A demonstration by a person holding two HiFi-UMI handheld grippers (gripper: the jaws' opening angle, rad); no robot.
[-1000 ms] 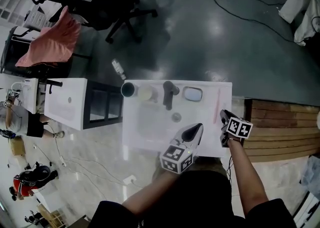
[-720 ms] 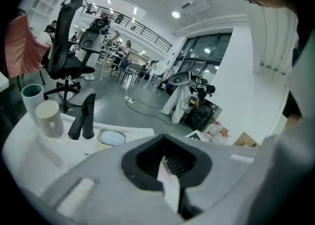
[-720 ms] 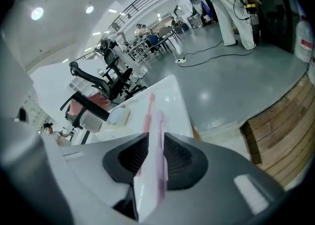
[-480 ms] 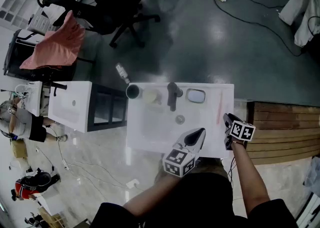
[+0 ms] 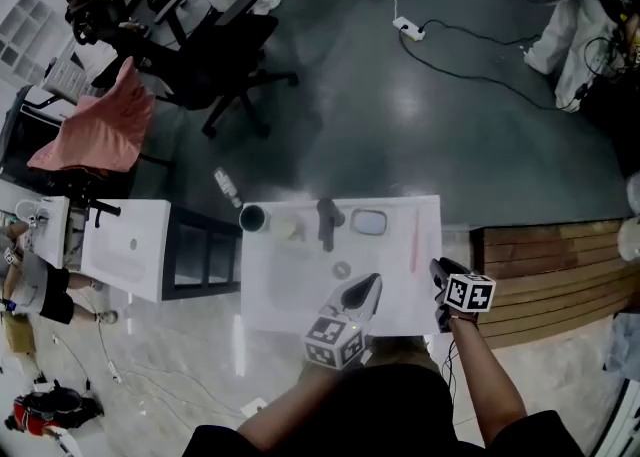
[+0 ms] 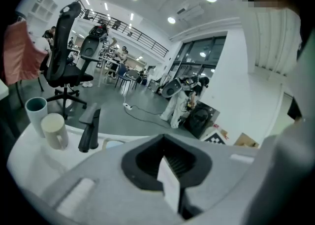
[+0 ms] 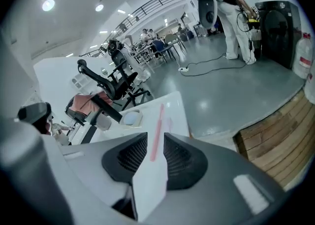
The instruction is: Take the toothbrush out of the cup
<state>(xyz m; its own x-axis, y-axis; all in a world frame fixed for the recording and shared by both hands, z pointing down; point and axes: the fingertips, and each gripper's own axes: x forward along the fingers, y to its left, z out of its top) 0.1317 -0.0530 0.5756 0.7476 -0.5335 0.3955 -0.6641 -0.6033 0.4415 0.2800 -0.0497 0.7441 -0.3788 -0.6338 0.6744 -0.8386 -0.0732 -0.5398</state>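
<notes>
The pink toothbrush (image 5: 415, 240) lies flat along the right side of the white sink counter (image 5: 290, 297), outside both cups. A dark-rimmed cup (image 5: 252, 217) and a cream cup (image 5: 285, 224) stand at the back left corner. My right gripper (image 5: 437, 270) is open at the counter's front right, just short of the toothbrush's near end. In the right gripper view the toothbrush (image 7: 157, 128) shows through the gap of the right gripper (image 7: 155, 157). My left gripper (image 5: 368, 283) is shut and empty over the front middle. The left gripper (image 6: 170, 177) faces the cups (image 6: 36, 113) from a distance.
A black faucet (image 5: 326, 222) and a soap dish (image 5: 369, 222) stand along the back edge, with the basin and its drain (image 5: 341, 270) in between. A wooden platform (image 5: 545, 265) lies to the right. A black office chair (image 5: 215, 55) and a power strip cable (image 5: 405, 25) are on the floor beyond.
The head view has tilted and pulled back, so more floor shows. Both grippers stay at the counter's front edge. The toothbrush has not moved on the counter.
</notes>
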